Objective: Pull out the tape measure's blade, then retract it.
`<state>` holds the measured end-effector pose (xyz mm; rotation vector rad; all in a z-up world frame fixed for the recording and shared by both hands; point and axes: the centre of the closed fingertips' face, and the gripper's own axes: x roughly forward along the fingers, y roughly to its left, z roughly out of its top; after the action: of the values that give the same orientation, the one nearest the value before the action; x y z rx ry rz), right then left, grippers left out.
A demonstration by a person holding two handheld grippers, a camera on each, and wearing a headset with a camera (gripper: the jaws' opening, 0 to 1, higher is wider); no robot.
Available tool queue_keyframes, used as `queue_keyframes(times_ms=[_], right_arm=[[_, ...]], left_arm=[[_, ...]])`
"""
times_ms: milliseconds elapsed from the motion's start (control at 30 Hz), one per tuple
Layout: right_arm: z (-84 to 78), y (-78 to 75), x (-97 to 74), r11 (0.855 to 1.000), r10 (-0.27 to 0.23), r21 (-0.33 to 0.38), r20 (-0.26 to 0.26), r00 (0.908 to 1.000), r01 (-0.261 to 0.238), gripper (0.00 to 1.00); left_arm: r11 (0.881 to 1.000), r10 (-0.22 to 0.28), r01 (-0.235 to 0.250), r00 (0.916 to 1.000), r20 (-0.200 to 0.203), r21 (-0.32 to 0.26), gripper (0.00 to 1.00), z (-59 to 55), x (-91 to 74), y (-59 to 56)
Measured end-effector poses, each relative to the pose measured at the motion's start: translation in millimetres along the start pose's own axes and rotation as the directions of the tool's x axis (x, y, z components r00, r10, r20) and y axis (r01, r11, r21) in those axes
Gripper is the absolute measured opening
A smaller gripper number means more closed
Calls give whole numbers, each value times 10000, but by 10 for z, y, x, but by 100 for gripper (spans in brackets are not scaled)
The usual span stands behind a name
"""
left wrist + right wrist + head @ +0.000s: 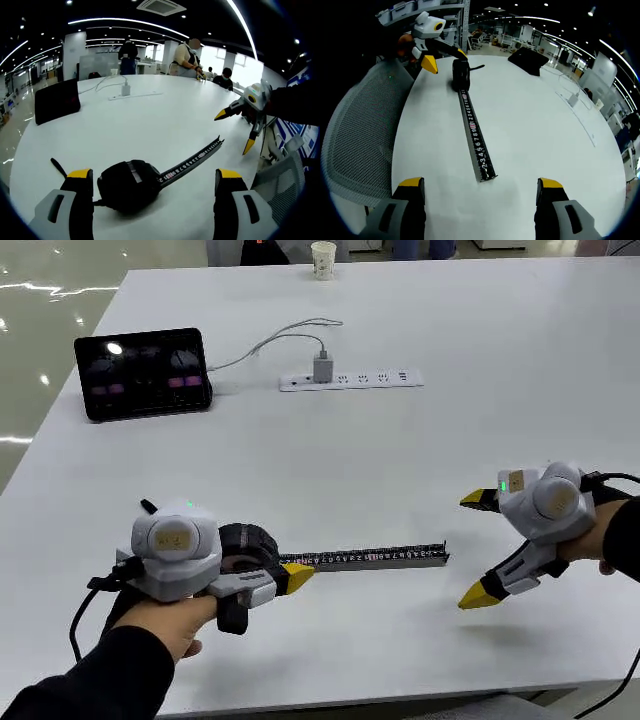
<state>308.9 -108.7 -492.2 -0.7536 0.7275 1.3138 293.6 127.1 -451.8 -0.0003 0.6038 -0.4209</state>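
The black tape measure case [245, 548] lies on the white table [330, 460] at the front left. Its blade [375, 558] is drawn out to the right and lies flat. My left gripper [285, 555] stands open around the case [131, 184], with a gap on each side between the case and the fingers [80, 176]. The blade [192, 160] runs away toward my right gripper [234, 131]. My right gripper [478, 546] is open just past the blade's end. In the right gripper view the blade's tip [487, 175] lies between and ahead of the right gripper [481, 183], apart from it.
A dark tablet [142, 372] stands at the back left. A power strip [350, 380] with a charger and cable lies mid-table, and a paper cup [323, 258] sits at the far edge. A mesh chair [360, 130] is beside the table's front edge. People stand beyond the table [187, 52].
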Motion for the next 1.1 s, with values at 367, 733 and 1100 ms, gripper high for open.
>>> queue_keyframes(times_ms=[367, 733, 1100], right_arm=[[-22, -85, 136, 9975, 605, -332, -422, 9973, -620, 80], [-82, -82, 205, 9919, 982, -722, -808, 9919, -1040, 62], [-103, -78, 237, 9892, 1178, -752, -1048, 9875, -1260, 42]], left_arm=[[9921, 1249, -1252, 9917, 312, 96, 99, 28, 120, 75], [9845, 1755, -1753, 9811, 818, -105, 99, 11, 167, 68], [9646, 2630, -2626, 9508, 1639, -248, 99, -67, 155, 199]])
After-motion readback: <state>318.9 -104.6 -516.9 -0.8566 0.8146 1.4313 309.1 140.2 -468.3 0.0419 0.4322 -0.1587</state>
